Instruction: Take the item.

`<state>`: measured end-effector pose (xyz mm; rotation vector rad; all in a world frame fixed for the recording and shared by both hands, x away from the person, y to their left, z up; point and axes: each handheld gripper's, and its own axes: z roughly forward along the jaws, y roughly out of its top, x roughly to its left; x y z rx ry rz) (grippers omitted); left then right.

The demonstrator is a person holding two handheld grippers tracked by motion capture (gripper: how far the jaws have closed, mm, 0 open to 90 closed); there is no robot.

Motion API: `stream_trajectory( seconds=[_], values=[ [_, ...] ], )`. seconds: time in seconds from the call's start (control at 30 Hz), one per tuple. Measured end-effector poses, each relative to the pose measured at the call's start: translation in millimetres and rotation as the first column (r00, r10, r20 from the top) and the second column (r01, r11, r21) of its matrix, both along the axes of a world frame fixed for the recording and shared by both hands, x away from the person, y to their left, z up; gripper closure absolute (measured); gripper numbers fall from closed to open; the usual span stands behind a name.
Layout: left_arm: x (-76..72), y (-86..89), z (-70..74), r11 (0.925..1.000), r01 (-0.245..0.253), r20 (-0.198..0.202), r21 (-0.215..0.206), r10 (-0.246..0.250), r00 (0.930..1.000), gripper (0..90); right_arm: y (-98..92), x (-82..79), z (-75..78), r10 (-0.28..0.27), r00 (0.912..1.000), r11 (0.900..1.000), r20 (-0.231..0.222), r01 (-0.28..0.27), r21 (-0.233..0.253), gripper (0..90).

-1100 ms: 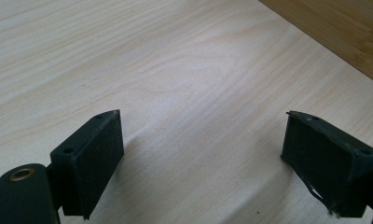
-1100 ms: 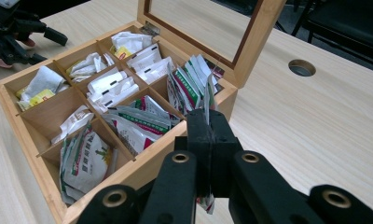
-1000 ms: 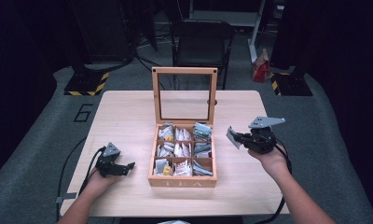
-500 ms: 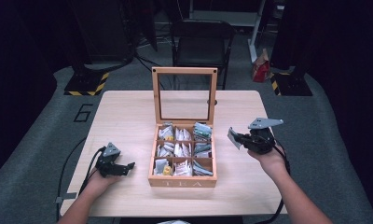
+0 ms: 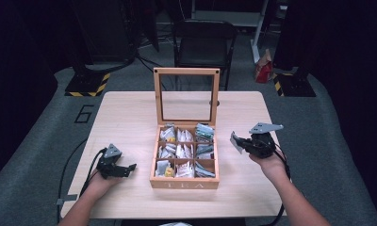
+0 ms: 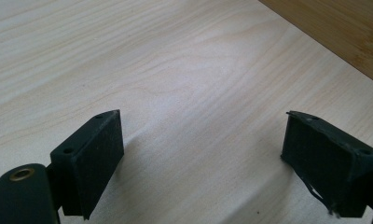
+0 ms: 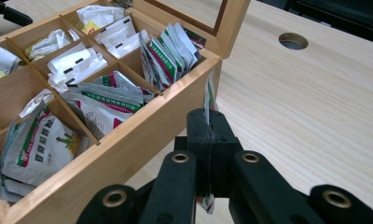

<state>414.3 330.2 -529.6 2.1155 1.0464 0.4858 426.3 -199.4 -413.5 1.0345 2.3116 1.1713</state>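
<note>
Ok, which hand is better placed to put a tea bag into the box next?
Right. The right gripper is already shut on a tea bag beside the box. The left gripper is open over bare table.

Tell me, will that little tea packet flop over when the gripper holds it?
Probably only a little: the tea packet stands edge-up above the right gripper, so it seems fairly stiff. It looks thin and flat, so likely very light and unlikely to roll.

left claw (image 5: 125, 168) jaws wide apart, low | right claw (image 5: 237, 141) clamped, raised
</note>
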Motion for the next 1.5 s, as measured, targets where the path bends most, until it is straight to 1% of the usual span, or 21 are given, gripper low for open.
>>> stream_trajectory(
  seconds=[0.17, 0.27, 0.3, 0.4, 0.43, 0.5, 0.6, 0.63, 0.77, 0.83, 1.03, 1.13, 1.17, 1.33, 1.37, 1.43, 1.5],
  values=[
    [0.0, 0.0, 0.0, 1.0000, 0.000, 0.000, 0.000, 0.000, 1.0000, 12.1, 1.5, 1.4, -9.2, -0.007, 1.0000, 1.000, -0.004, 0.007, -0.010, 89.9],
    [0.0, 0.0, 0.0, 1.0000, 0.000, 0.000, 0.000, 0.000, 1.0000, 12.1, 2.1, 1.5, -12.4, -0.011, 0.9999, 1.000, -0.010, 0.011, -0.007, 89.9],
    [0.0, 0.0, 0.0, 1.0000, 0.000, 0.000, 0.000, 0.000, 1.0000, 12.1, 2.4, 1.9, -15.8, -0.011, 0.9999, 1.000, -0.009, 0.011, -0.010, 89.9],
    [0.0, 0.0, 0.0, 1.0000, 0.000, 0.000, 0.000, 0.000, 1.0000, 12.1, 2.7, 2.2, -18.9, -0.011, 0.9999, 1.000, -0.009, 0.011, -0.015, 89.9],
    [0.0, 0.1, 0.0, 1.0000, 0.000, 0.000, 0.001, 0.000, 1.0000, 12.1, 3.2, 2.6, -23.5, -0.022, 0.9996, 1.000, -0.016, 0.022, -0.013, 89.9],
    [0.0, 0.0, 0.0, 1.0000, 0.000, 0.000, -0.001, 0.000, 1.0000, 12.1, 2.7, 3.2, -25.2, -0.017, 0.9996, 1.000, -0.022, 0.016, -0.019, 89.9],
    [0.0, 0.0, 0.0, 1.0000, -0.001, 0.000, 0.000, 0.001, 1.0000, 12.1, 3.1, 3.9, -31.2, -0.029, 0.9992, 0.999, -0.029, 0.028, -0.015, 89.9],
    [0.0, 0.0, 0.0, 1.0000, 0.000, 0.000, 0.000, 0.000, 1.0000, 12.1, 2.7, 4.6, -33.3, -0.026, 0.9993, 0.999, -0.025, 0.026, -0.024, 89.9],
    [0.1, 0.1, 0.1, 1.0000, 0.001, 0.001, 0.002, -0.001, 1.0000, 12.1, 1.5, 5.3, -41.3, -0.039, 0.9986, 0.999, -0.036, 0.039, -0.017, 89.9],
    [0.1, 0.1, 0.1, 1.0000, 0.001, 0.001, 0.002, -0.001, 1.0000, 12.1, 0.5, 5.1, -43.7, -0.049, 0.9979, 0.999, -0.043, 0.048, -0.019, 89.9],
    [0.0, 0.0, 0.0, 1.0000, 0.000, 0.000, -0.001, 0.000, 1.0000, 12.1, -1.6, 5.0, -47.8, -0.052, 0.9977, 0.999, -0.043, 0.051, -0.020, 89.9],
    [0.0, 0.0, 0.0, 1.0000, 0.000, 0.000, 0.000, 0.000, 1.0000, 12.1, -1.2, 4.9, -50.9, -0.058, 0.9973, 0.998, -0.046, 0.057, -0.020, 89.9],
    [0.0, 0.0, -0.1, 1.0000, 0.000, 0.000, -0.001, 0.000, 1.0000, 12.1, -0.8, 5.3, -53.2, -0.056, 0.9976, 0.998, -0.039, 0.055, -0.032, 89.9],
    [0.0, 0.0, 0.0, 1.0000, -0.001, 0.000, -0.001, 0.001, 1.0000, 12.1, 1.4, 4.4, -56.8, -0.067, 0.9968, 0.997, -0.044, 0.066, -0.028, 89.9],
    [0.0, 0.0, 0.0, 1.0000, -0.001, 0.000, 0.000, 0.001, 1.0000, 12.1, 1.2, 4.6, -57.2, -0.059, 0.9976, 0.998, -0.037, 0.057, -0.035, 89.8],
    [0.1, 0.2, 0.1, 1.0000, 0.001, 0.001, 0.002, -0.001, 1.0000, 12.1, 2.7, 3.5, -58.3, -0.066, 0.9973, 0.997, -0.032, 0.064, -0.043, 89.8],
    [0.1, 0.1, 0.0, 1.0000, 0.001, 0.002, 0.001, -0.001, 1.0000, 12.1, 3.3, 3.4, -60.9, -0.050, 0.9983, 0.997, -0.030, 0.048, -0.066, 89.7]
  ],
)
